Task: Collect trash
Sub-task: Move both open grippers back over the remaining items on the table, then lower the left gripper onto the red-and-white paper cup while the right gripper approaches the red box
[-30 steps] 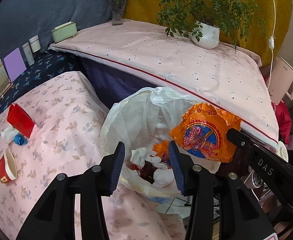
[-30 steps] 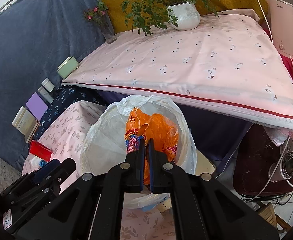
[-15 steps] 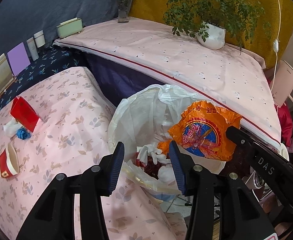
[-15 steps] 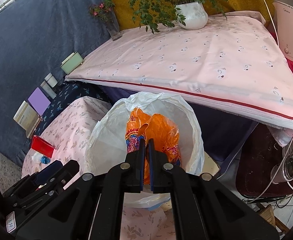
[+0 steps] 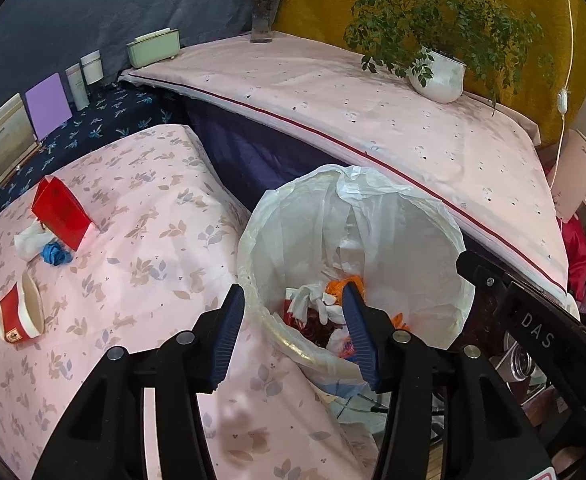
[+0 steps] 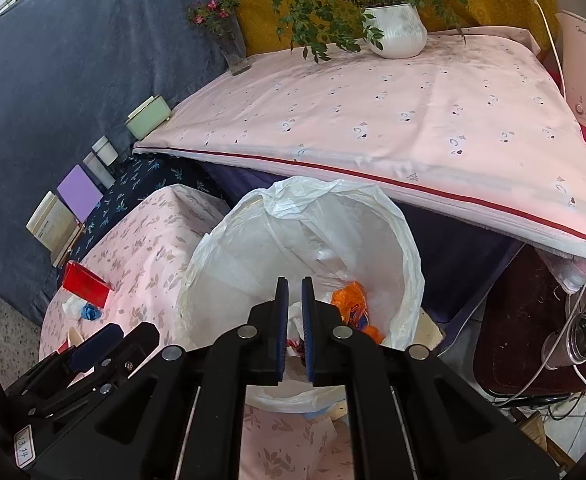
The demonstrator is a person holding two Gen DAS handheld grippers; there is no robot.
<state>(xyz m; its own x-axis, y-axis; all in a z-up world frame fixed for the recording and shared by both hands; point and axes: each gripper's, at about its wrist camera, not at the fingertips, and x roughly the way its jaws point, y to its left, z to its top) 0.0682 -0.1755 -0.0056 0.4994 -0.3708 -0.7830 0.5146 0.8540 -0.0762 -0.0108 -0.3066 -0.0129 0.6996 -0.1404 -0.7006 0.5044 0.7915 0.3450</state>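
Left wrist view: paper cup (image 5: 21, 312) lies tipped on the low table (image 5: 141, 264); light and crushable, best pinched at its rim. Left claw (image 5: 289, 300) gapes empty; right claw (image 6: 295, 292) slightly parted over bin (image 6: 373, 216)

Trash bin (image 5: 261, 320), lined with a white plastic bag (image 6: 373, 240), stands open just beside the table (image 5: 133, 280). Inside lie the orange snack wrapper (image 6: 351, 300), crumpled white tissue (image 5: 309, 300) and dark red scraps. On the table: red-and-white paper cup (image 5: 21, 316) on its side; red carton (image 5: 59, 212) tilted; crumpled white tissue wad (image 5: 29, 238) and blue scrap (image 5: 55, 254) just beside the carton.
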